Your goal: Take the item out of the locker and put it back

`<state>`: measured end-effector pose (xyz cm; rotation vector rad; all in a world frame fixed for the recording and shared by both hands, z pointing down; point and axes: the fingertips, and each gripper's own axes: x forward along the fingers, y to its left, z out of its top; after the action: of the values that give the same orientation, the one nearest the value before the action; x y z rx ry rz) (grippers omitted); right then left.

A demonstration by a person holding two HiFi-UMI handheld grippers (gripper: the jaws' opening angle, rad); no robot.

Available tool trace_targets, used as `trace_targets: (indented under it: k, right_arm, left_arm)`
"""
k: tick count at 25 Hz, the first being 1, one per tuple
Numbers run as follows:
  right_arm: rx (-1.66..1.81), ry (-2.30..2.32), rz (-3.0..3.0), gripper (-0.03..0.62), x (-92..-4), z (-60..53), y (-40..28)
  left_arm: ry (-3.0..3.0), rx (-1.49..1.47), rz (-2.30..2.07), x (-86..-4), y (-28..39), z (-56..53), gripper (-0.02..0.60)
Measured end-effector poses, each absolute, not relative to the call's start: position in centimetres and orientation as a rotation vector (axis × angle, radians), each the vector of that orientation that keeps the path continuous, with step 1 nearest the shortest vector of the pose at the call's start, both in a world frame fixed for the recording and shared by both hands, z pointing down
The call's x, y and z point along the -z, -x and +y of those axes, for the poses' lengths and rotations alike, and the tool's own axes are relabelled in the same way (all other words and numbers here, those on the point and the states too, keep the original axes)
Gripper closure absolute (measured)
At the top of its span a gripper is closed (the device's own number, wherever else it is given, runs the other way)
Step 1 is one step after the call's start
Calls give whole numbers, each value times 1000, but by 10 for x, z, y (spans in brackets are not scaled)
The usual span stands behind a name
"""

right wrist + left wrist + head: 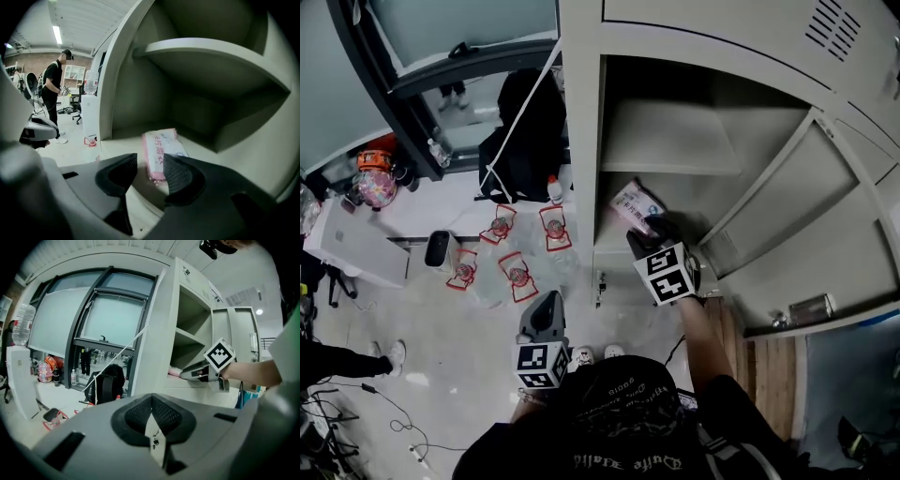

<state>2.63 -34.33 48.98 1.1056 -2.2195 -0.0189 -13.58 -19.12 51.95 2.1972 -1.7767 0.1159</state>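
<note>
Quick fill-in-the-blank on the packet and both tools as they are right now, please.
The pink packet lies ____ the locker.
The right tool has its jaws ____, not pressing on the packet.
The left tool, held away from the locker, has its jaws ____.
Missing words: inside; open; shut.

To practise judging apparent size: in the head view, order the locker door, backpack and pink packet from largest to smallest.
1. Locker door
2. Backpack
3. Pink packet
The gaps are clear; no two look alike.
</note>
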Motion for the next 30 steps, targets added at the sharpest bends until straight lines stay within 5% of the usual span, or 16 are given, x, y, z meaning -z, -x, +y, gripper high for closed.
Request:
trace_targets:
  k: [18, 30]
  right_arm:
    - [74, -1080, -2158, 565, -496, -352, -30]
    - [99, -1273, -2238, 571, -469, -349, -44]
  left_arm:
    - [-2201, -137, -1749, -529, 121, -195, 574]
    - [-2245, -129, -1708, -521, 108, -202, 574]
